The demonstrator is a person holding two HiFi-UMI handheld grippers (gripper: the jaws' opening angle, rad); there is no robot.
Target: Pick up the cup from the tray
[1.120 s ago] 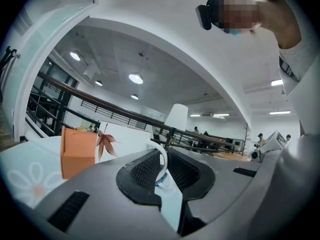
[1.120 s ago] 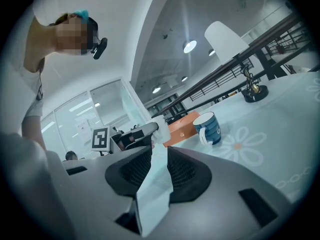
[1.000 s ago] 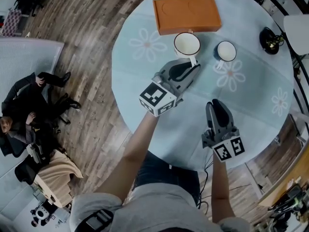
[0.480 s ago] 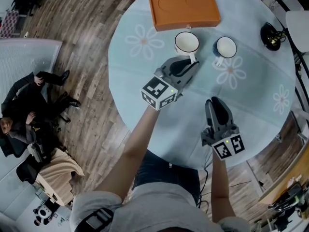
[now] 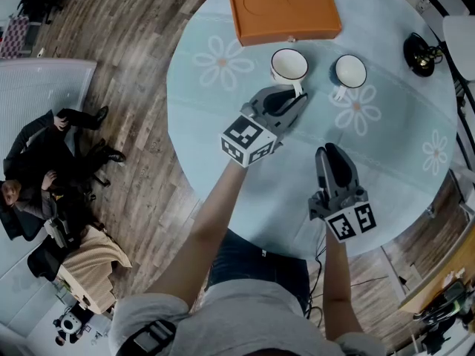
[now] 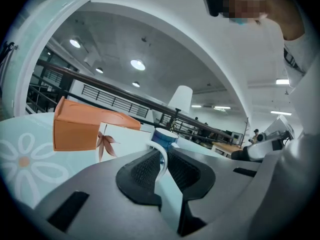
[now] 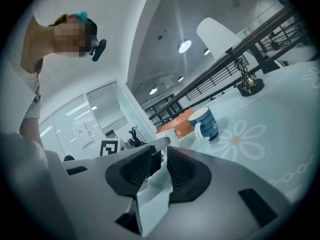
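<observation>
Your left gripper [image 5: 294, 99] pinches the white cup [image 5: 288, 65] by its handle. The blue cup [image 5: 349, 71] is at its three o'clock, the orange tray [image 5: 284, 12] at twelve. Your right gripper [image 5: 332, 153] is ajar and empty.

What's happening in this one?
A person works two handheld grippers over a round table. The left gripper is closed on the handle of the white cup, which is off the empty orange tray, next to a blue cup. The right gripper hangs open with nothing between its jaws.

Round floral table [image 5: 393, 162] on wood-plank floor [image 5: 133, 43]; ceiling lights [image 6: 138, 64] overhead.
</observation>
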